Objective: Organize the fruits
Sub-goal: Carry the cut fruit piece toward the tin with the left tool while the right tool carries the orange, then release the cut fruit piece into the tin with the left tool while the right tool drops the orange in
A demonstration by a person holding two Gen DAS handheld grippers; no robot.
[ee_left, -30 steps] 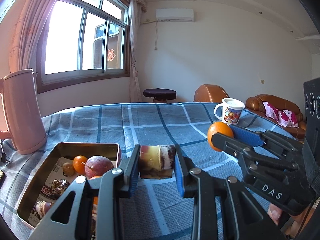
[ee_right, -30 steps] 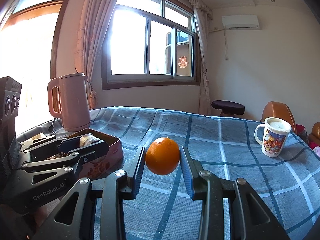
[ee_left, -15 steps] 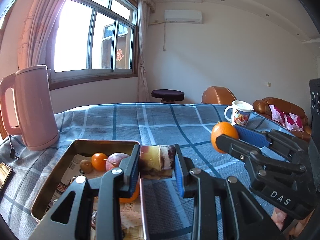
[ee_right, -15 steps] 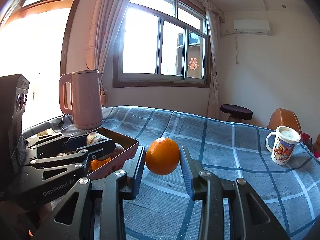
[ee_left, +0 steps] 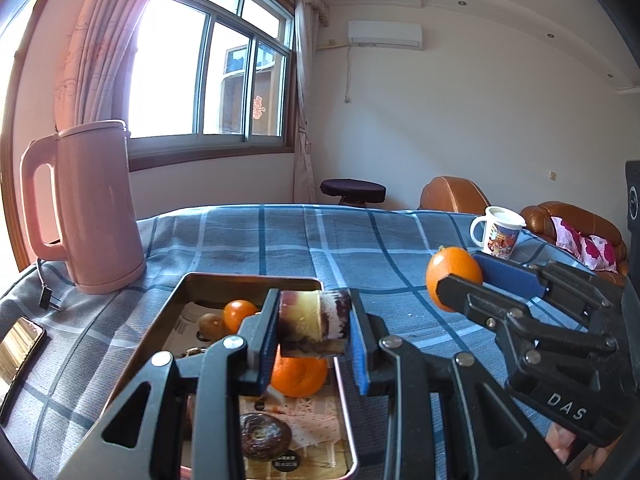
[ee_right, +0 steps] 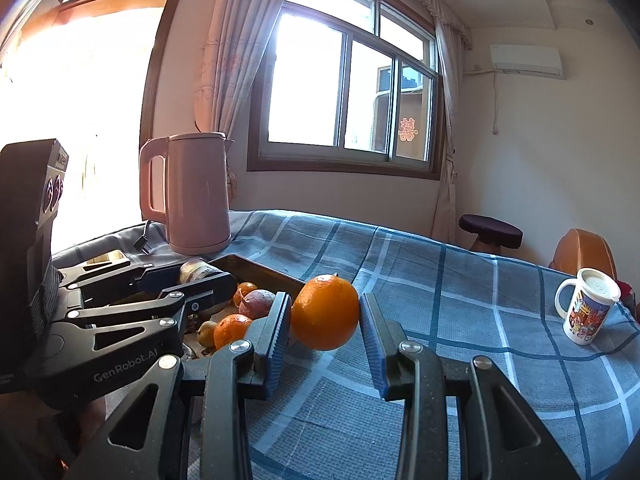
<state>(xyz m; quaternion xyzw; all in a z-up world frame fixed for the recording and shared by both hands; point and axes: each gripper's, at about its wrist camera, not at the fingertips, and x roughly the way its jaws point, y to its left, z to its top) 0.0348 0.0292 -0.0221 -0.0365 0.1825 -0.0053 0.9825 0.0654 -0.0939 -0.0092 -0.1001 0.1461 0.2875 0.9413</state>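
The left gripper (ee_left: 314, 326) is clamped on a short cut chunk (ee_left: 312, 322), yellow in the middle with a dark purple rind, pinched between both blue pads and held in the air above the near end of the tin (ee_left: 188, 284). Directly below the chunk lies an orange (ee_left: 298, 376) on the tin's floor. Farther back in the tin sit a small tangerine (ee_left: 238, 312) and a brownish little fruit (ee_left: 212, 322) beside it, and at the near end a dark round piece (ee_left: 262, 436) rests on printed paper lining the bottom. From the right wrist view a purplish round fruit (ee_right: 258, 302) also shows in the tin, next to the tangerines.

The right gripper (ee_right: 325, 322) is closed on a large orange (ee_right: 325, 312), both pads pressing its sides, and carries it clear of the cloth (ee_right: 460, 300), just to the right of the tin's long edge. In the left wrist view this same fruit and claw appear to the right, above the blue checked cloth, apart from the tin.

Beyond the tin, a pink kettle (ee_left: 88, 208) stands upright on the cloth, its cord trailing off to the left. A phone (ee_left: 20, 340) lies flat near the left edge. Well over on the right a printed mug (ee_right: 586, 306) with a lid stands alone. Behind the table are a dark round stool (ee_left: 352, 190), brown leather seats (ee_left: 568, 220) and a bright window (ee_right: 340, 92) with curtains
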